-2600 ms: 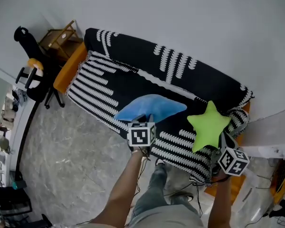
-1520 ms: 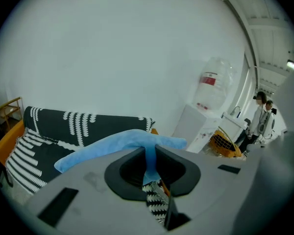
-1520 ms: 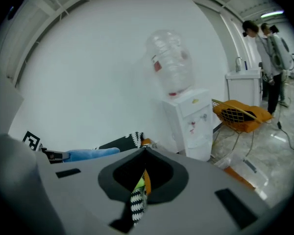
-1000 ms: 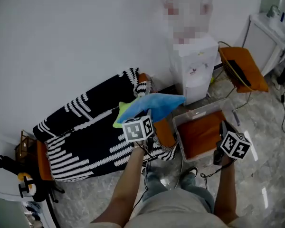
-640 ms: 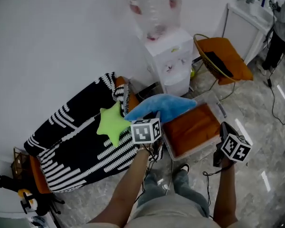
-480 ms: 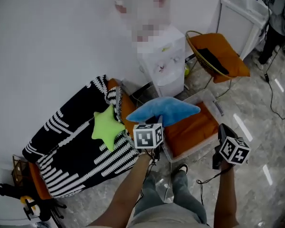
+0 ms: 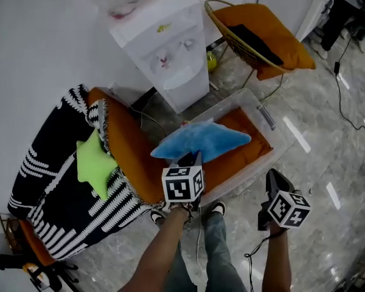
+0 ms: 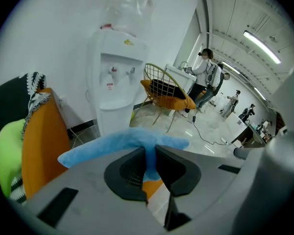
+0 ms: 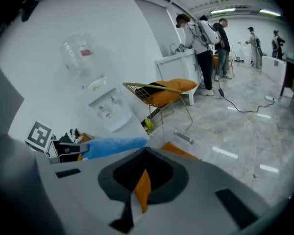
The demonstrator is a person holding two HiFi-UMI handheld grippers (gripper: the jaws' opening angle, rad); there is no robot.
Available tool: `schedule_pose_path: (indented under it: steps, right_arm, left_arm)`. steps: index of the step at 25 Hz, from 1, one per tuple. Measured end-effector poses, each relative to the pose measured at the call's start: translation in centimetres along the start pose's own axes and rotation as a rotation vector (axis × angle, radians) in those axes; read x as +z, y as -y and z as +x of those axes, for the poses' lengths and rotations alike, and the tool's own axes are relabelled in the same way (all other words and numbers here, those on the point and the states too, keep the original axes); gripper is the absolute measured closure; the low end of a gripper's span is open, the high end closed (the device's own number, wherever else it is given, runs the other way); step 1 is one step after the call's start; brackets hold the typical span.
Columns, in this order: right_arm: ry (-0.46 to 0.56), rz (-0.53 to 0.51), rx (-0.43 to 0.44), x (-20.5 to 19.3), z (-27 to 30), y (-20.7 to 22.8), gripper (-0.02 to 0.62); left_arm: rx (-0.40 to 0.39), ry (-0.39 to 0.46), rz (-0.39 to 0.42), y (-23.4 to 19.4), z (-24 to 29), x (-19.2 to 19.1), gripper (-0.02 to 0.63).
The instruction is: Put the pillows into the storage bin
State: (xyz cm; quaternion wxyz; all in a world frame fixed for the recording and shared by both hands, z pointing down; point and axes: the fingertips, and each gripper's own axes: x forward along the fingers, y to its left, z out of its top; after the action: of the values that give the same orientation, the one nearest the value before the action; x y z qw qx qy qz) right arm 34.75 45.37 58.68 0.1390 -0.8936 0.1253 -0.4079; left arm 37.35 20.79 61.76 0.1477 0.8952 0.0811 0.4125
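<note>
Blue pillow (image 7: 204, 143) first: it's a soft, fuzzy-looking thing in sky blue, flattened out with long pointed arms, sort of a boomerang or star shape, and it's held up in the air right over the storage bin (image 7: 246, 176), about dead centre of the head view. It's pinched by the left gripper (image 7: 190, 158) at its lower edge; in the left gripper view the blue fabric is seen squeezed between the two dark pads (image 8: 130, 173), with the arms spread out to both sides above them. The bin is clear plastic, with something orange seen filling its bottom. A second pillow, the lime green star pillow (image 7: 92, 166), is left lying on the striped sofa (image 7: 48, 205) at 9 o'clock, well apart from the bin. The right gripper (image 7: 272, 176) is held at 5 o'clock, just beside the bin's near wall, jaws brought together with nothing caught in them. As for writing, only the black-and-white square markers on the gripper cubes can be made out; the little stickers on the white water dispenser (image 7: 164, 47) at 12 o'clock are too small to be read.
</note>
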Motion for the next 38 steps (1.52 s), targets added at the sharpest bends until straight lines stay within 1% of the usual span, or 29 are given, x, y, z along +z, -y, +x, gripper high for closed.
schedule_pose_path:
  steps: [3,5,8,11,12,13,14,15,16,19,22,27,34,38]
  right_arm:
    - [0.011,0.01,0.003,-0.8,2.4,1.0,0.594]
    - [0.025,0.034,0.002,-1.3,3.4,1.8,0.594]
    - [0.034,0.069,-0.008,-2.5,4.1,3.0,0.594]
    - [0.011,0.069,-0.023,-4.4,4.2,4.0,0.594]
    - [-0.003,0.066,-0.024,-5.2,4.2,4.3,0.594]
    - [-0.017,0.064,-0.025,-5.9,4.2,4.5,0.594]
    - [-0.031,0.063,-0.026,-6.7,4.2,4.7,0.594]
    - [-0.045,0.065,-0.028,-7.5,4.2,4.8,0.594]
    - [-0.058,0.067,-0.03,-8.1,4.1,4.9,0.594]
    - [-0.085,0.075,-0.03,-9.5,4.3,4.7,0.594]
    - [-0.09,0.065,-0.021,-9.7,4.9,3.8,0.594]
    - [-0.088,0.015,-0.006,-9.4,5.9,1.2,0.594]
    - [-0.102,-0.018,0.013,-9.9,6.2,-2.8,0.594]
    - [-0.128,-0.05,0.028,-10.7,6.1,-5.7,0.594]
  left_arm:
    - [0.005,-0.017,-0.003,-0.1,2.9,-2.2,0.56]
    - [0.007,-0.023,0.002,-0.2,4.5,-3.3,0.558]
    - [0.006,-0.026,-0.003,-0.4,6.1,-5.0,0.558]
    - [-0.004,-0.026,-0.02,-0.1,7.4,-7.0,0.553]
    - [-0.004,-0.046,-0.03,0.0,8.0,-8.2,0.539]
    - [-0.001,-0.084,-0.05,0.1,8.6,-9.7,0.501]
    - [-0.003,-0.13,-0.075,0.2,9.1,-11.4,0.451]
    - [-0.01,-0.169,-0.095,0.4,9.4,-13.0,0.376]
    - [-0.015,-0.191,-0.106,0.5,9.3,-14.2,0.365]
    - [-0.003,-0.203,-0.115,0.0,8.5,-16.1,0.364]
    - [0.018,-0.21,-0.13,-1.2,7.9,-16.7,0.359]
    - [0.022,-0.179,-0.128,-3.3,6.5,-15.3,0.359]
    - [0.007,-0.146,-0.137,-5.1,3.6,-13.9,0.36]
    - [-0.026,-0.129,-0.157,-5.9,1.2,-13.2,0.36]
